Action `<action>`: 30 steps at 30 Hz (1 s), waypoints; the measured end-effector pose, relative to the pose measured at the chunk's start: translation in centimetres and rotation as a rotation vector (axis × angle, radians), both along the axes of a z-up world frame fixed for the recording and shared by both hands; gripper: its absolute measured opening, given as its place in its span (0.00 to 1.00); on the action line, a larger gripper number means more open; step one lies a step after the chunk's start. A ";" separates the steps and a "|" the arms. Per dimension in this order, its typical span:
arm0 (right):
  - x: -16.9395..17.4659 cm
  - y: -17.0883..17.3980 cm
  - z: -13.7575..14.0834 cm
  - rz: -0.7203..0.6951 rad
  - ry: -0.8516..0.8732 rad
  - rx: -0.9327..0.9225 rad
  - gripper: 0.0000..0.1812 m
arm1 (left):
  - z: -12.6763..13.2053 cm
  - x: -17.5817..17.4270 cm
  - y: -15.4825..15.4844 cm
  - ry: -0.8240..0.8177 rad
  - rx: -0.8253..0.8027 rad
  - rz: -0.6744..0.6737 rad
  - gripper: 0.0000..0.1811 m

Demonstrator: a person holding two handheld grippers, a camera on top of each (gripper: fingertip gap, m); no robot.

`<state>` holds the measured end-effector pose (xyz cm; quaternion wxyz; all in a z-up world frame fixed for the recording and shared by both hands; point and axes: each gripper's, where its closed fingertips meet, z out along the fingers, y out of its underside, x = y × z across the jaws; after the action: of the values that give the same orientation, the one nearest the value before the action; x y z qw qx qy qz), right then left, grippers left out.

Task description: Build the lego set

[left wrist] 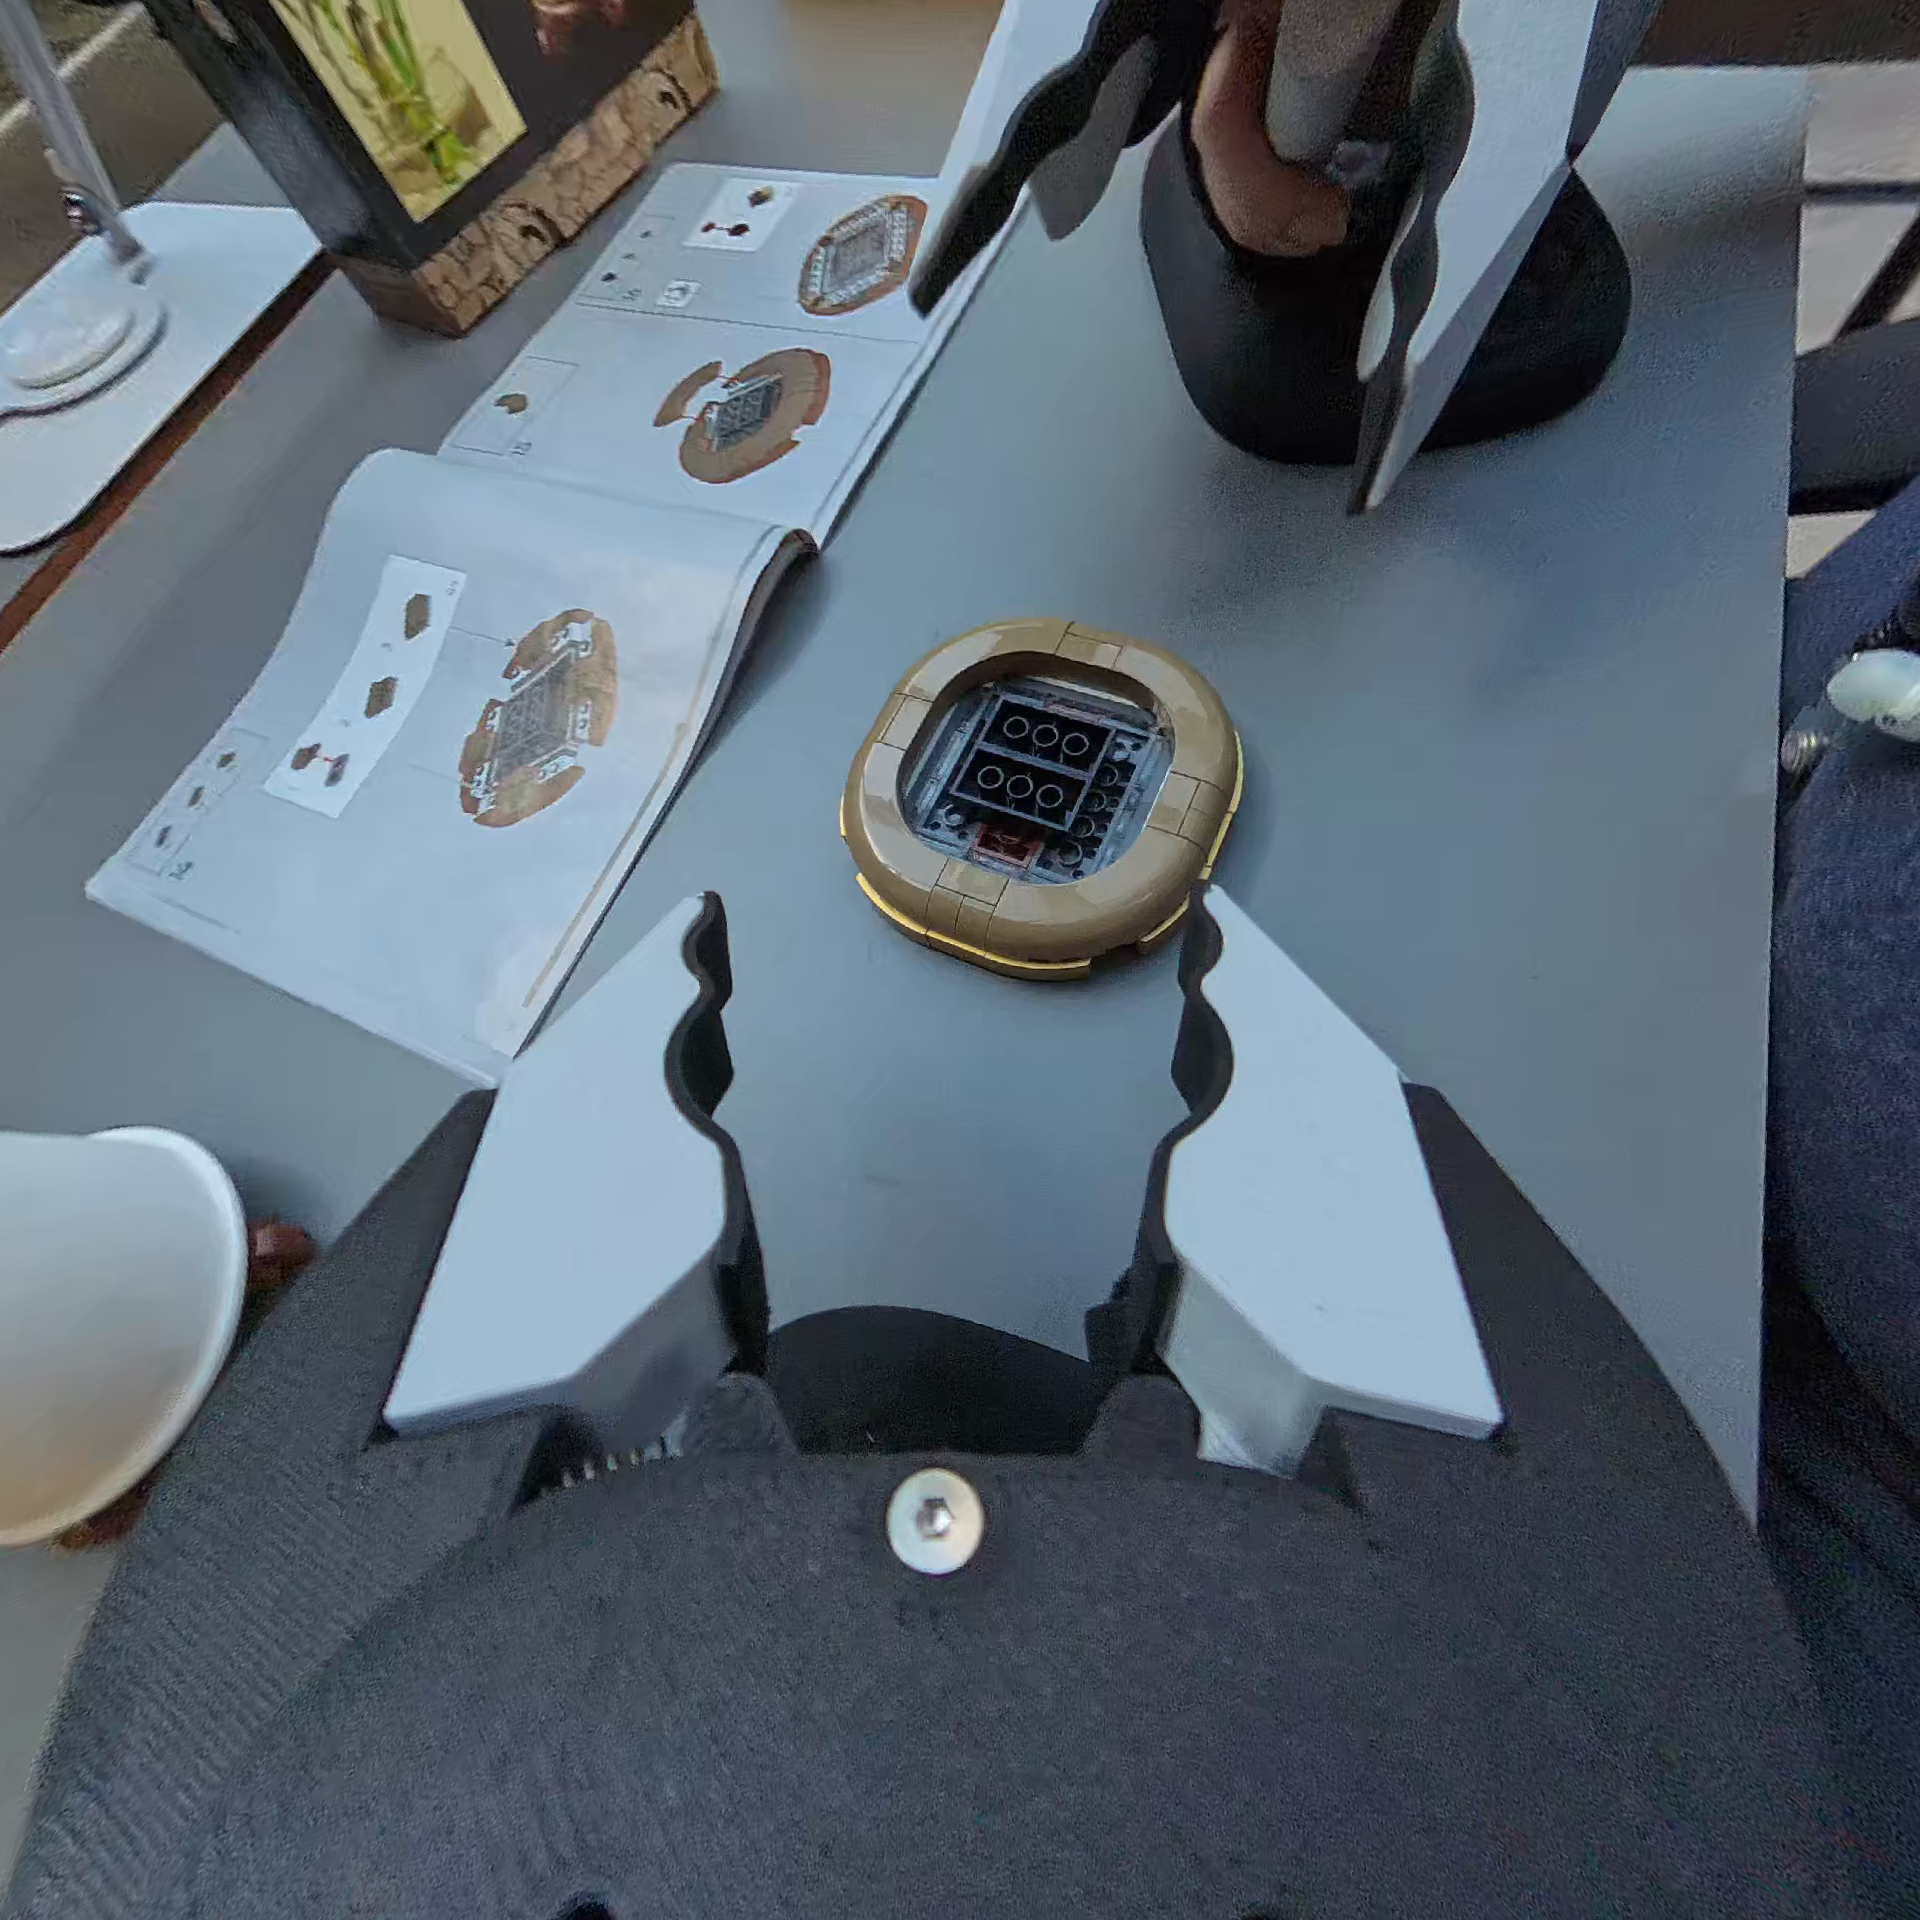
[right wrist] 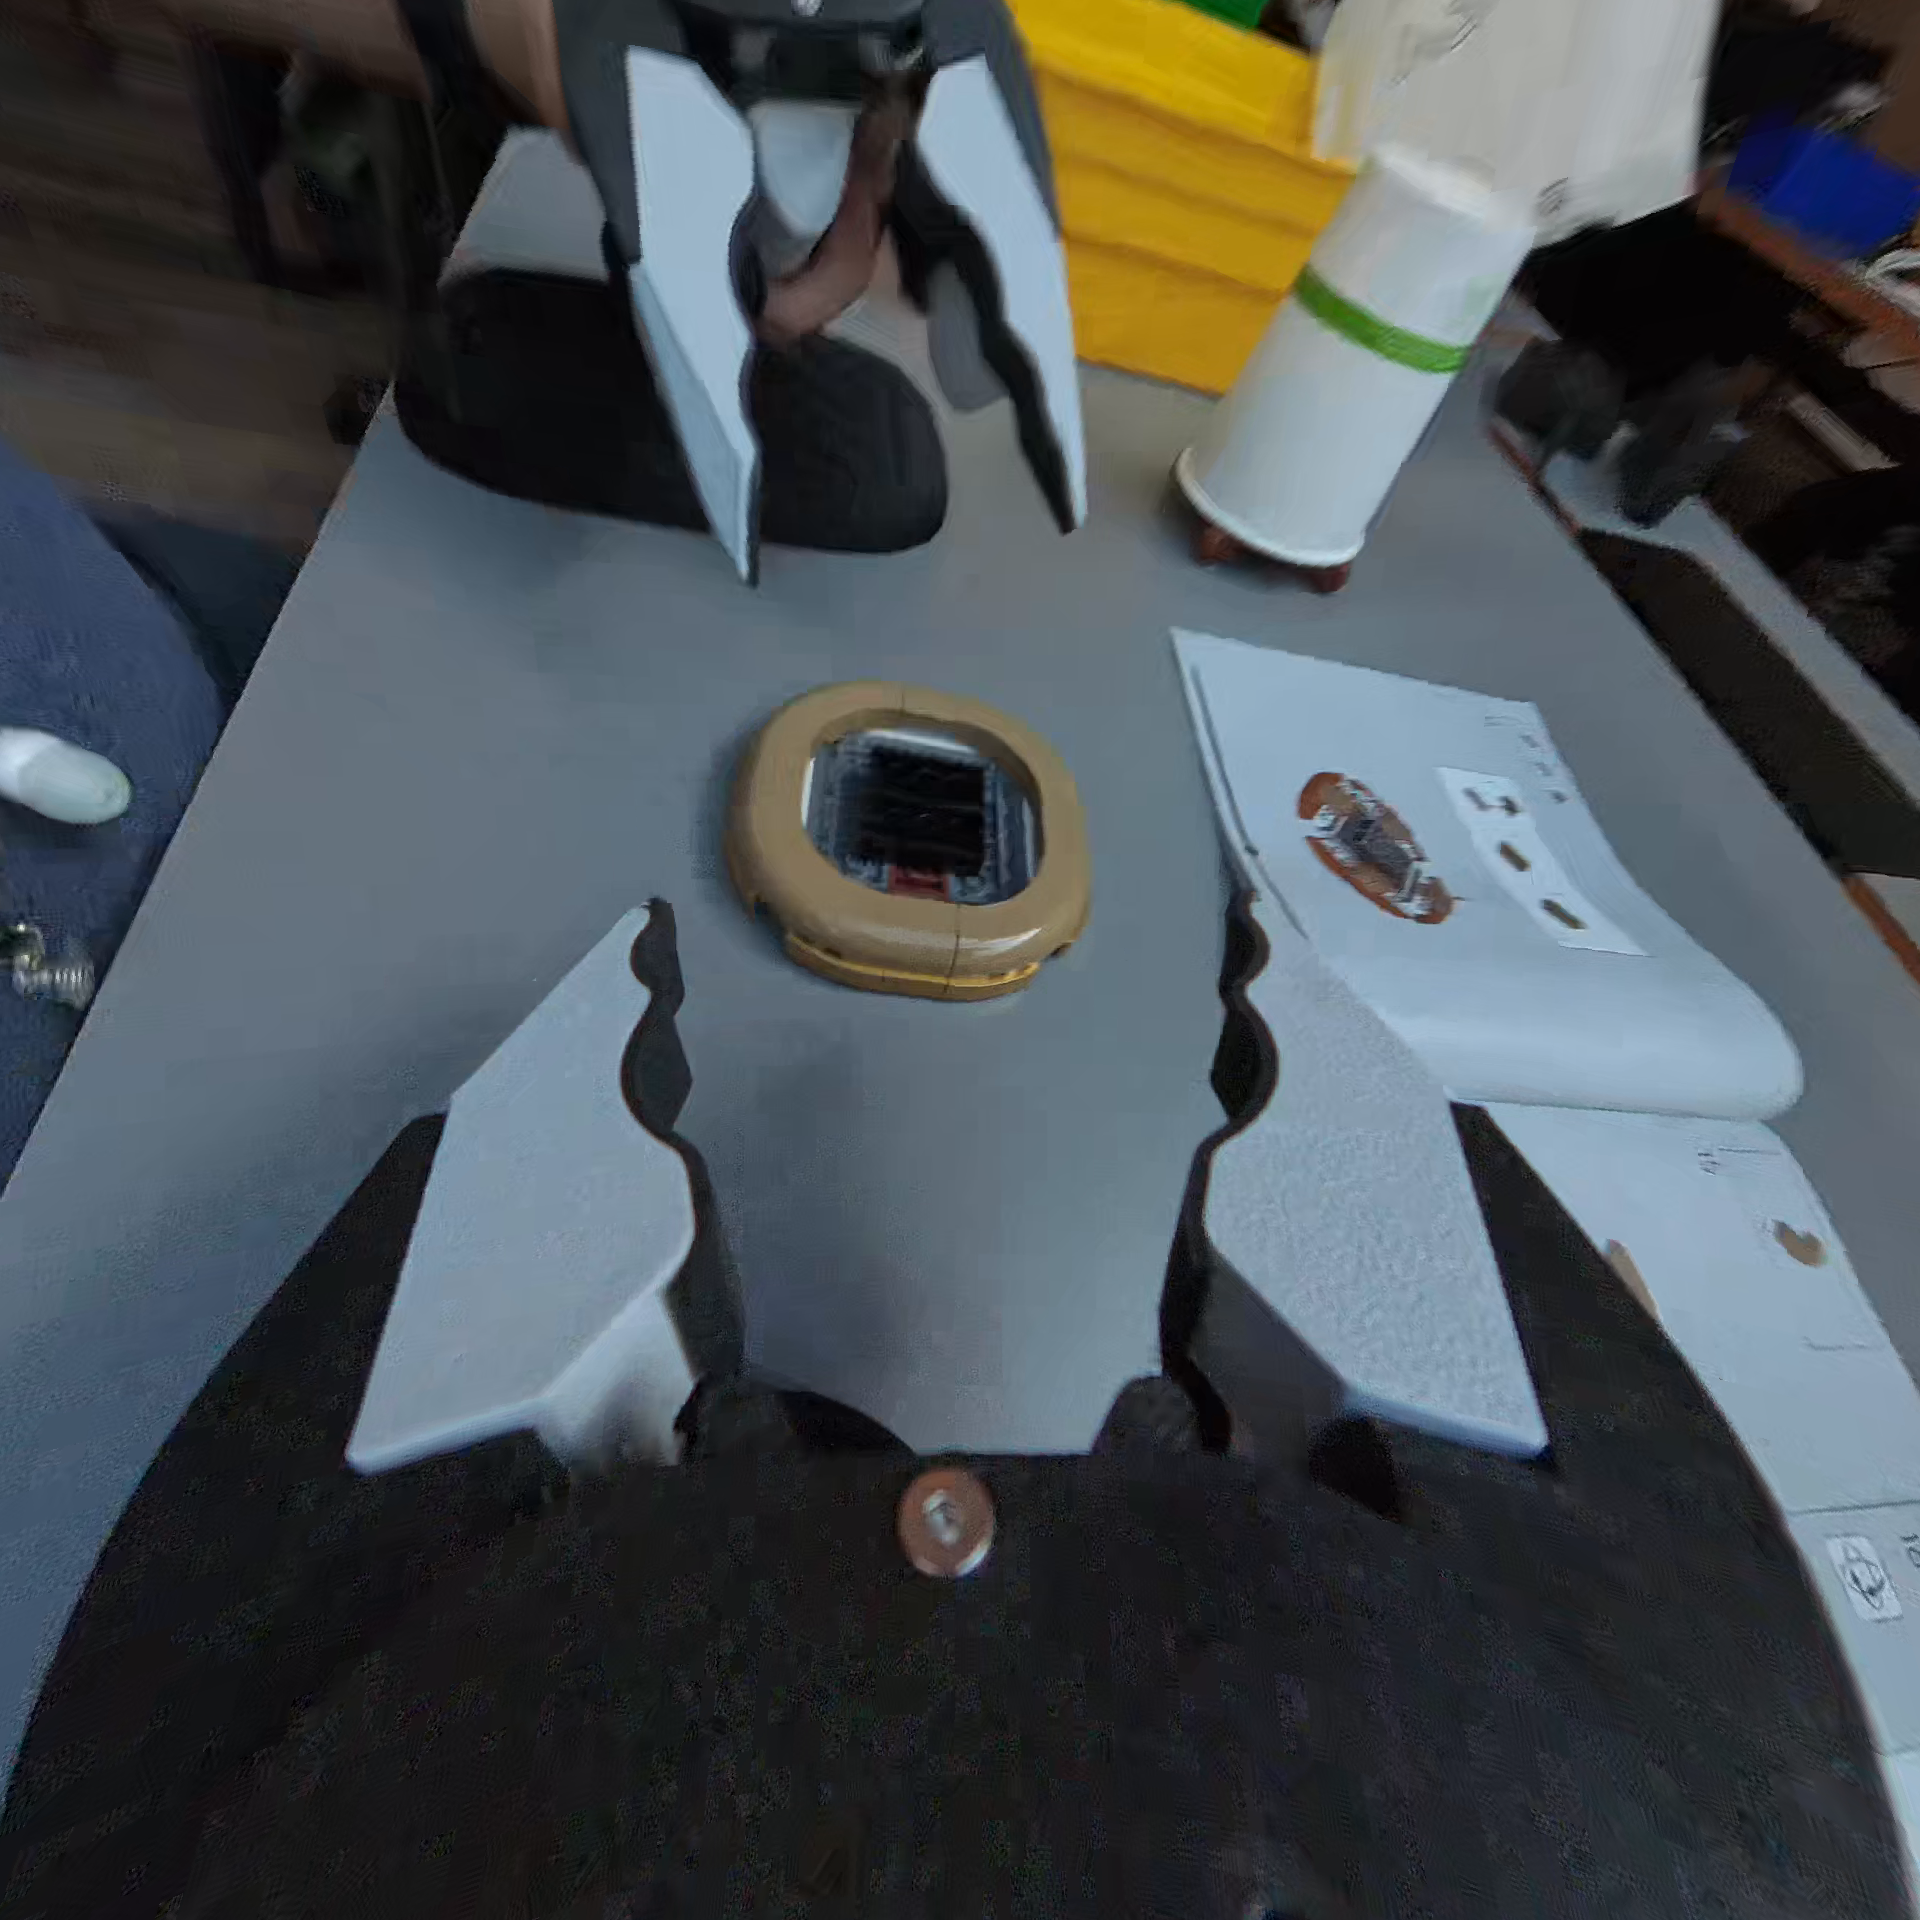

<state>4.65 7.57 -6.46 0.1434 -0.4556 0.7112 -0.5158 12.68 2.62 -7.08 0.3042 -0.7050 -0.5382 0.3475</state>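
Grey table (left wrist: 1351, 727); tan lego ring (left wrist: 1042, 798), its dark core blurred.

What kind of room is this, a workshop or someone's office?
Probably an office or lab workspace rather than a home: a grey table holds an open instruction booklet and a half-built tan lego base, with yellow storage bins and cluttered desks behind.

Your left gripper (left wrist: 951, 914) and right gripper (right wrist: 940, 920) look alike: pale grey wedge-shaped fingers (left wrist: 582, 1174) with wavy black inner pads, set in a textured black body with a silver screw (left wrist: 935, 1519) at lower centre of frame.
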 end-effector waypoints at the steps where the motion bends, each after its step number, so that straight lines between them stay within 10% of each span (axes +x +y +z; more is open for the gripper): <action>1: 0.4 0.0 -1.5 0.025 0.087 0.053 0.57 | -0.4 -0.4 0.2 -0.029 -0.002 -0.055 0.49; 10: 1.7 -1.4 -4.8 0.033 0.218 0.246 0.56 | -4.1 -2.3 1.2 -0.179 -0.138 -0.331 0.56; 21: 1.9 -2.5 -5.6 -0.025 0.113 0.472 0.51 | -4.0 -3.6 1.3 -0.128 -0.051 -0.362 0.50; 30: 3.6 -2.1 -2.8 0.066 0.335 -0.082 0.52 | -2.6 -4.0 1.0 -0.144 0.252 -0.339 0.50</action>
<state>8.22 5.44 -9.25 0.0207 -0.5637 0.6881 -0.4564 8.67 3.61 -9.72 0.4049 -0.7648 -0.4714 0.1700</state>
